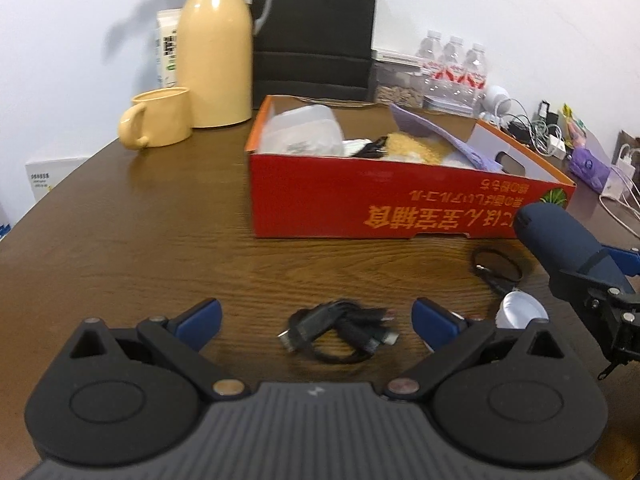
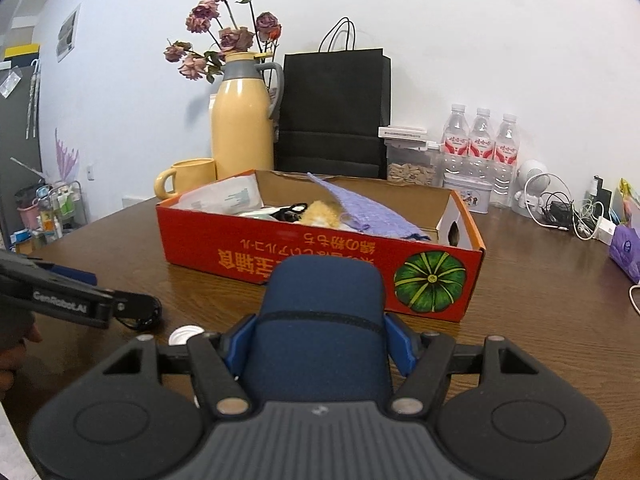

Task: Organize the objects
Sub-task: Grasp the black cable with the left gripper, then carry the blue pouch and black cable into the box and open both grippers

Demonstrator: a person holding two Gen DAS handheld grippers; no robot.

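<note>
While the right gripper [image 2: 320,344] is clamped on a dark blue case [image 2: 320,320], prob a glasses case, the left gripper [image 1: 316,320] is spread wide w/ nothing in it, low over the tabletop [image 1: 140,232]. A cable bundle [image 1: 340,330] lies on the wood right between and just ahead of the left fingertips.

Risks, as I judge them:
- The case is rounded and smooth-looking, held near its back end, so most of it sticks out past the pads. A quick swing or tilt could let it pivot or slip out.
- The red box [image 2: 320,248] stands right ahead of the right gripper; if the case travels low, its nose could hit the front wall and shove the box instead of clearing the rim.
- The box is already part full (purple cloth [image 2: 368,212], plastic, other bits), so the case may land crooked on top.
- Closing left on the cable bundle could catch only one loop, so the rest trails and uncoils.
- A small white cap [image 1: 520,312] and a black ring [image 1: 496,266] sit close to the left gripper's right finger; either could get knocked.

Case long axis runs along the right gripper's fingers, rounded end pointing fwd at the box. Cable bundle's long axis lies crosswise to the left gripper, plugs toward its right.
</note>
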